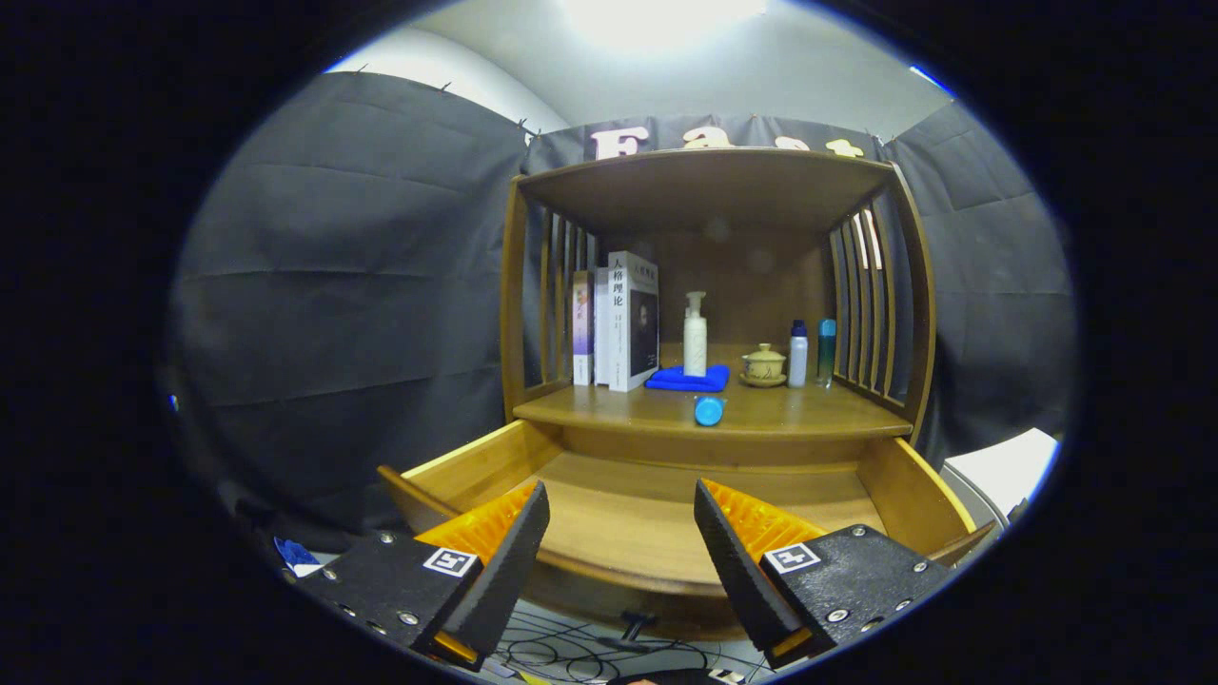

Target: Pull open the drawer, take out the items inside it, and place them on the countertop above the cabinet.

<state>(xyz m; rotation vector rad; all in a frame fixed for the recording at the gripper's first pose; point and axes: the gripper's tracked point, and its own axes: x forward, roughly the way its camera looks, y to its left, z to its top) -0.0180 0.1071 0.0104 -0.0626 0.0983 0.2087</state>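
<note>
Tool [620, 547]: your fingers stand apart, gripping nothing | open wooden drawer [628, 518]: just beyond them, its visible floor bare | small blue cylinder [709, 410]: lying on the wooden counter [609, 411], farther and slightly right, long axis pointing toward you.

A staged recording booth, not a real home: black cloth walls [352, 285] hang round a lone wooden cabinet [714, 190], loose cables [571, 652] lying on the floor beneath it.
</note>
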